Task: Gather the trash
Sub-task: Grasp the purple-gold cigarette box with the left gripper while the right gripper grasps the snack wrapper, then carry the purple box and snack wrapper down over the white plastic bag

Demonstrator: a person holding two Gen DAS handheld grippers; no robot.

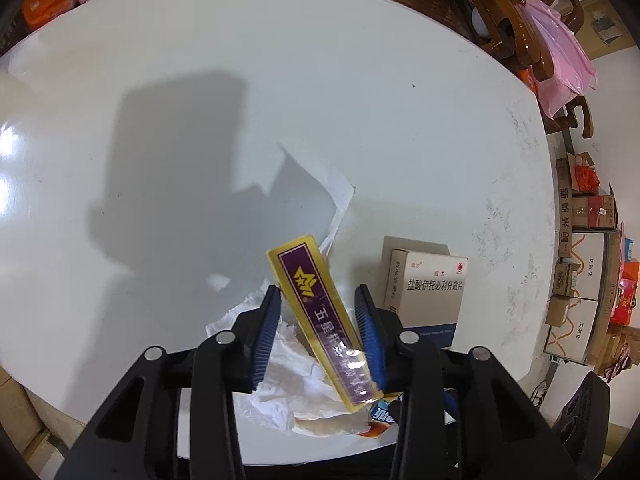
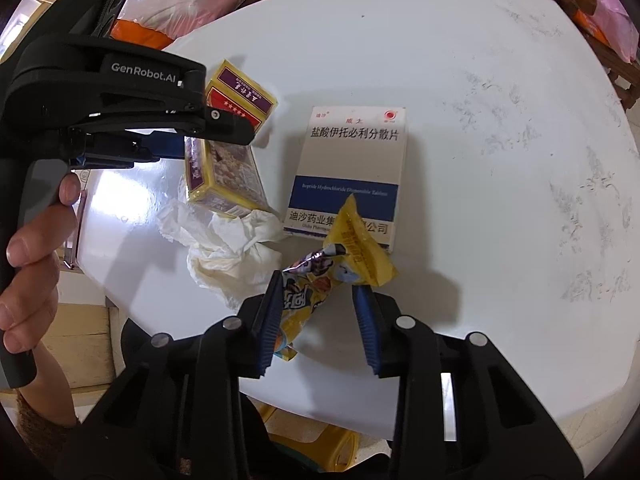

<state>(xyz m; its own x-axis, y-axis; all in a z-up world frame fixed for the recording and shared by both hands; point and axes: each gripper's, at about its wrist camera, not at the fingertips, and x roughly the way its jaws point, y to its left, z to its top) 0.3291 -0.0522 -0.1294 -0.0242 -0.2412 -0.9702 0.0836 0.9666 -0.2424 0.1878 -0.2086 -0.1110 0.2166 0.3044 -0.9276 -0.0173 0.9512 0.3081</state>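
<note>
Straddling a yellow-and-purple carton (image 1: 320, 320), the left gripper (image 1: 318, 300) has its blue-padded fingers (image 1: 266, 332) set wide, with daylight between each pad and the carton in the left wrist view; whether either pad touches it cannot be told. That carton is tilted, its far end raised, and lies over a crumpled white tissue (image 1: 288, 384) on the white table (image 1: 360, 100). From the right wrist view the left gripper (image 2: 224, 128) comes in from the left, held in the person's left hand (image 2: 30, 264), over the carton (image 2: 224, 176), which rests next to a second, similar yellow carton (image 2: 240, 96) farther back. The right gripper (image 2: 318, 300) likewise stands wide apart around a crinkled yellow snack wrapper (image 2: 340, 256); the left pad meets the wrapper's printed side, the right pad stands clear of it. The wrapper's far end overlaps the near edge of a white-and-blue medicine box (image 2: 352, 160) lying flat on the table (image 2: 500, 120). The tissue (image 2: 228, 240) sits just left of the wrapper, touching the near carton. In the left wrist view the medicine box (image 1: 424, 292) is just right of the gripper, and a corner of the wrapper (image 1: 382, 420) shows under the right finger. Beyond the table's far edge: wooden chairs (image 1: 512, 12) with a pink plastic bag (image 1: 560, 52), and stacked cardboard boxes (image 1: 580, 280) to the right.
</note>
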